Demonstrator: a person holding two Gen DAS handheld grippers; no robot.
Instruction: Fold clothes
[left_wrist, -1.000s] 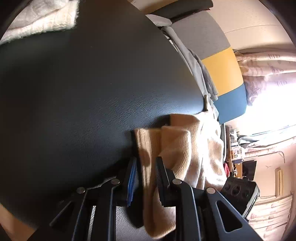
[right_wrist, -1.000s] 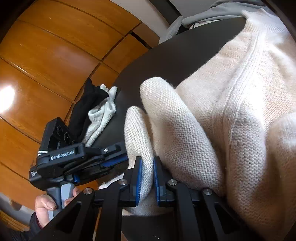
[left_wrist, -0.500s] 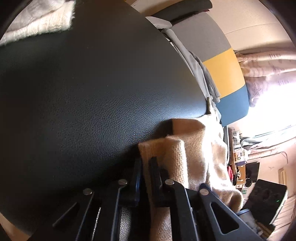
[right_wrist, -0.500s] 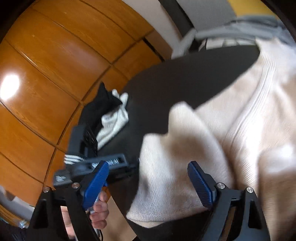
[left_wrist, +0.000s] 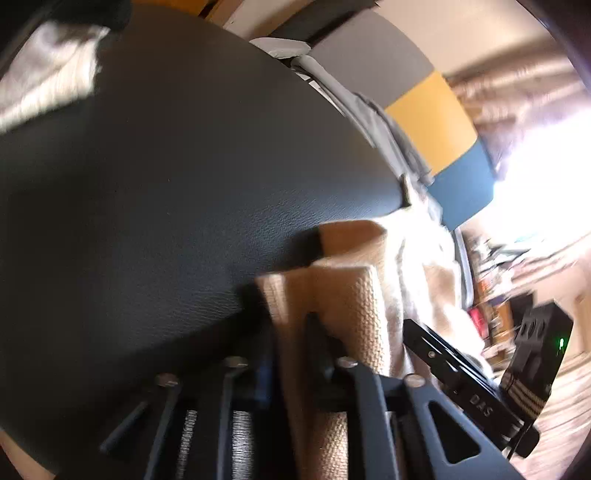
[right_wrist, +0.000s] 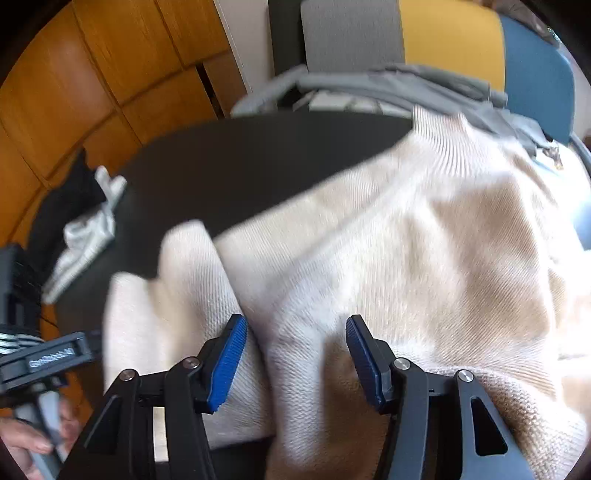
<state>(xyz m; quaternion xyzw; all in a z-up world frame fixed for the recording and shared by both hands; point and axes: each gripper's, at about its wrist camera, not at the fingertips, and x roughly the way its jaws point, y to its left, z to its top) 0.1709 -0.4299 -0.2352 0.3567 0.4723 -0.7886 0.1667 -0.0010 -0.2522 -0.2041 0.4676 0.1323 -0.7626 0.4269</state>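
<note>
The cream knitted sweater (right_wrist: 424, 236) is lying spread over the near right part of the dark, leather-textured surface (left_wrist: 177, 192), its ribbed collar toward the far edge and one bunched sleeve or hem fold humped up at the near left. A second ago the right tool (right_wrist: 295, 354) was pinching that fold tight; since then it has let go and swung wide, and its jaws are now closing again, blue pads either side of a fresh ridge of knit without yet pressing it. The left tool (left_wrist: 291, 354), which was narrowing on a tan-looking flap of the same sweater, is now clamped together on that edge. This is likely a regrasp by the right while the left is anchoring, setting up the next fold.

The knit is looking thick, soft and loosely rumpled, bright where window light is hitting it, and blurred in places.

Further out, a pale grey-white cloth (right_wrist: 85, 240) and a black garment (right_wrist: 70, 199) are sitting at the surface's far left corner, and a grey garment (right_wrist: 399, 83) is draping along the back edge before a grey, yellow and blue chair back (right_wrist: 443, 37). A hand (right_wrist: 33, 439) is gripping the left tool's handle.
</note>
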